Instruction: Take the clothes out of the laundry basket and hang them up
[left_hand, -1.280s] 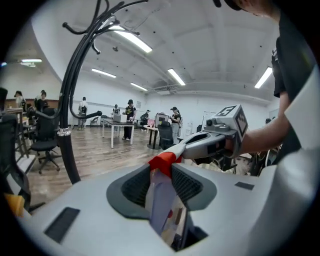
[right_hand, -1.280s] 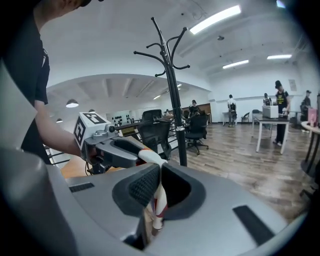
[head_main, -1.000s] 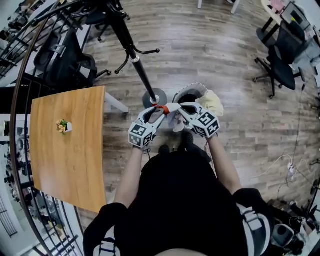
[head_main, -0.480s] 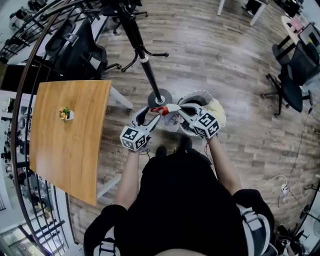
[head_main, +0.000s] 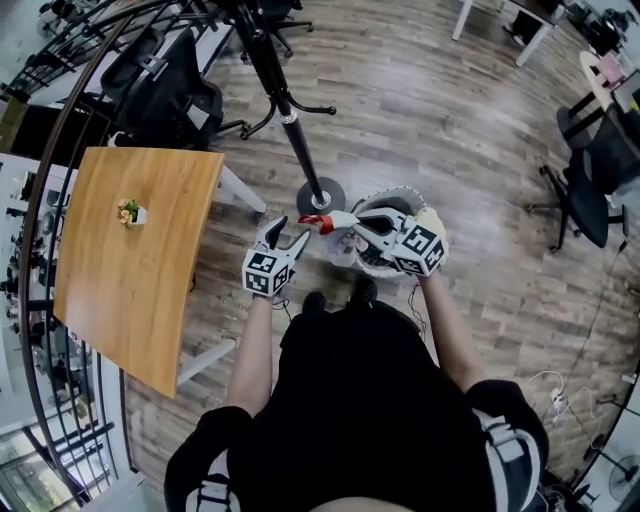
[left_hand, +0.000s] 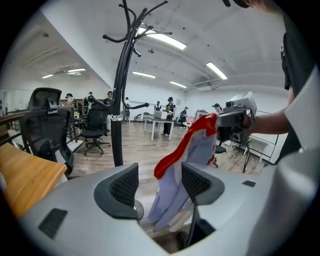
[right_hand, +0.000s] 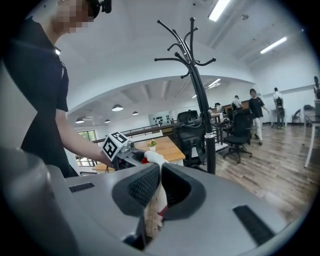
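The right gripper (head_main: 336, 222) is pinching a pale garment (left_hand: 192, 145) with a red edge; its jaws are pressing together on the cloth's top, and the rest is hanging down over the basket (head_main: 398, 193). The left gripper (head_main: 288, 232) is pointing toward it from just beside it. Its jaws have just been opening and are standing spread. In the left gripper view the garment is showing in the gap between them, but the pads are not pressing on it. The basket is sitting on the floor next to the coat rack's (head_main: 288, 115) round base. A yellowish cloth (head_main: 432, 220) is lying at the basket's far rim. A wooden surface (head_main: 120, 290) is standing to the left, carrying a small plant (head_main: 129, 212).
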